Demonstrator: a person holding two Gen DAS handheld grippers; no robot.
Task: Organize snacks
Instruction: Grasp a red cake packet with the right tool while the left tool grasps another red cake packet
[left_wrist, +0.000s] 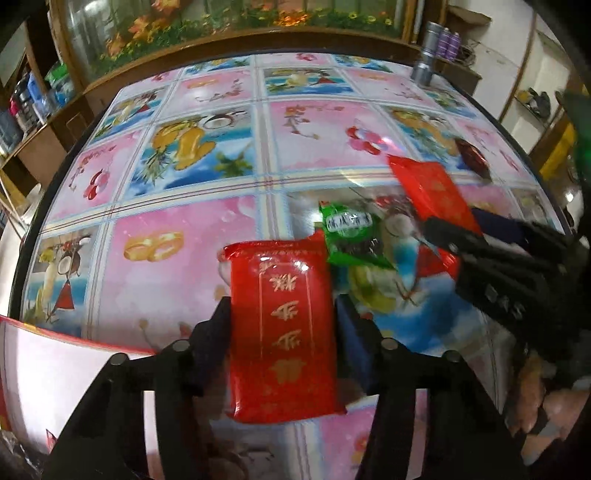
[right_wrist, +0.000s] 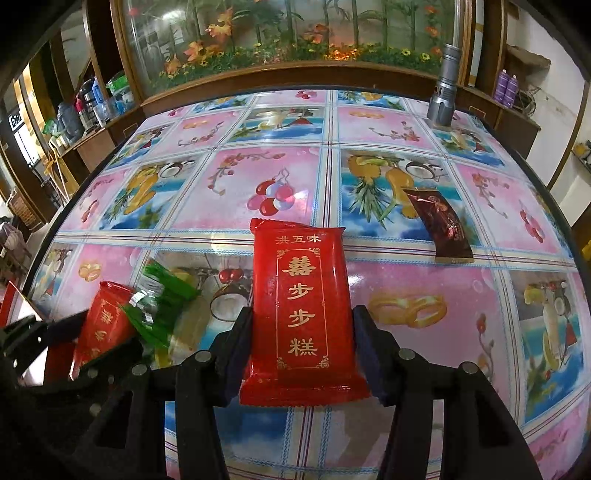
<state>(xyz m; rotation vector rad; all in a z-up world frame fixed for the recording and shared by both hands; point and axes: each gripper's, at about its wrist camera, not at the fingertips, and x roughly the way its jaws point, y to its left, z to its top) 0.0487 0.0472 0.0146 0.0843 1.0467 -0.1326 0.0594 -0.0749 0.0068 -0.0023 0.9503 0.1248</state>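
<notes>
Snack sorting, mid-pickup by the looks of it. Left wrist view: the left gripper (left_wrist: 282, 332) is pinching a red snack pack (left_wrist: 282, 328) from both sides, right at 6 o'clock. A green snack pack (left_wrist: 351, 236) lies just past it toward 1 o'clock, and the right gripper (left_wrist: 448, 236) comes in from 3 o'clock holding a second red pack (left_wrist: 432, 192). A white box with a red rim (left_wrist: 74, 369) sits at 8 o'clock, probably the drop spot, so the next move is lift and swing over its edge.

Right wrist view: that second red pack is clamped between the pads, dead centre. A dark brown snack pack (right_wrist: 441, 225) waits at 2 o'clock, a silver flashlight (right_wrist: 443, 88) far off at 1. The tabletop (right_wrist: 258, 147) is wide open toward 12; it's only crowded at 9.
</notes>
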